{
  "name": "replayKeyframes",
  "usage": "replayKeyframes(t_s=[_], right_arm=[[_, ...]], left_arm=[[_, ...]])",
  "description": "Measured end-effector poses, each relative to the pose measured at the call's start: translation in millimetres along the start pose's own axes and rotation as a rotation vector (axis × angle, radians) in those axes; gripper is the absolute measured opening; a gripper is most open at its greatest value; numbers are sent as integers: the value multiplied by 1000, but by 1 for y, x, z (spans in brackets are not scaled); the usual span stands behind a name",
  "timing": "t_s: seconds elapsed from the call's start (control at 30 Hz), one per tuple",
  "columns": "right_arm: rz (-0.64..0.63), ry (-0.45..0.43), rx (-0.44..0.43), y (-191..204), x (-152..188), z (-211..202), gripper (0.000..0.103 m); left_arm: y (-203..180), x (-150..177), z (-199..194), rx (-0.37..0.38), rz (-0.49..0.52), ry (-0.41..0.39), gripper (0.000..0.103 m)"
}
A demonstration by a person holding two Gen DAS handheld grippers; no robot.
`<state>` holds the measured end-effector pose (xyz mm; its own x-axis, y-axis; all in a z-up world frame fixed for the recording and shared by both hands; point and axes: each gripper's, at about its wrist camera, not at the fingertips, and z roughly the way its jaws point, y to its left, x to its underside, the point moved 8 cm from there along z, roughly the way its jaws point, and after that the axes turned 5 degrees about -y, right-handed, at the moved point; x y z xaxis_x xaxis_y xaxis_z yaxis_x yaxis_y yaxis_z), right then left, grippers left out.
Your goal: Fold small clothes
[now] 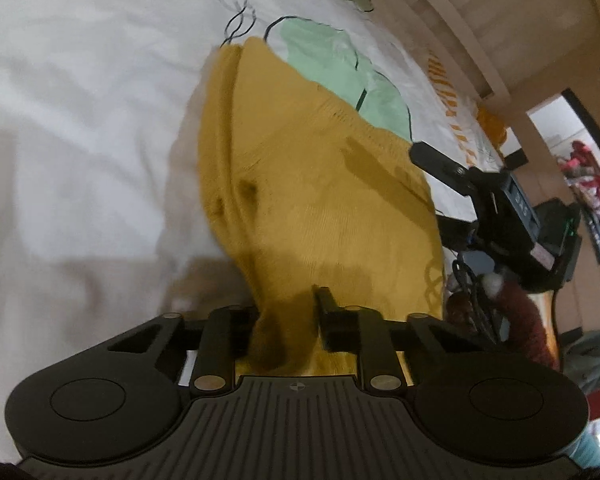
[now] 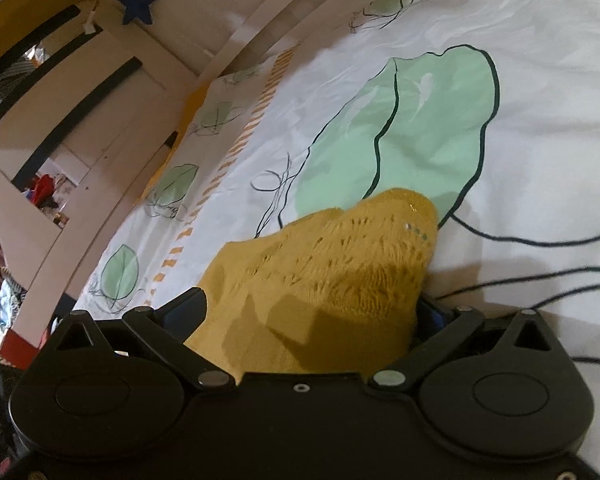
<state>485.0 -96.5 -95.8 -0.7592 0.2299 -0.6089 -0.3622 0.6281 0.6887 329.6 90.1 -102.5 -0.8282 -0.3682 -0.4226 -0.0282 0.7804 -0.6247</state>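
Note:
A mustard yellow knit garment (image 1: 312, 184) lies on a white bedsheet with green leaf prints (image 1: 80, 120). My left gripper (image 1: 288, 312) is shut on the garment's near edge, with cloth bunched between the fingers. The right gripper shows in the left wrist view (image 1: 492, 200) at the garment's far right side. In the right wrist view the garment (image 2: 320, 272) fills the space between my right gripper's fingers (image 2: 312, 312), which stand wide apart with cloth draped over them. The right fingertips are hidden under the cloth.
The bedsheet (image 2: 500, 160) spreads to the right in the right wrist view. A pale wooden bed frame (image 2: 172, 80) with a blue star (image 2: 138, 0) runs along the left. Piled clothes (image 1: 588, 176) lie beyond the bed.

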Motion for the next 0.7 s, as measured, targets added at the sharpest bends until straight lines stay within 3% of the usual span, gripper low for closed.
replayKeyframes(t_s=[0.07, 0.13, 0.2, 0.3, 0.5, 0.7], right_arm=[[12, 0, -7, 0, 2, -5, 100], [16, 4, 3, 0, 4, -8, 90], [13, 28, 54, -1, 8, -10, 50], [30, 28, 88, -1, 11, -20, 40], [46, 40, 141, 17, 26, -53, 39], [58, 82, 193, 28, 61, -102, 39]], left_arm=[[0, 0, 0, 6, 6, 6, 17], [-4, 1, 0, 9, 29, 9, 16], [-7, 2, -1, 23, 21, 9, 15], [-12, 8, -8, 46, 1, 13, 15], [-36, 42, -26, 92, 18, 45, 14], [-57, 102, -48, 117, 49, 90, 14]])
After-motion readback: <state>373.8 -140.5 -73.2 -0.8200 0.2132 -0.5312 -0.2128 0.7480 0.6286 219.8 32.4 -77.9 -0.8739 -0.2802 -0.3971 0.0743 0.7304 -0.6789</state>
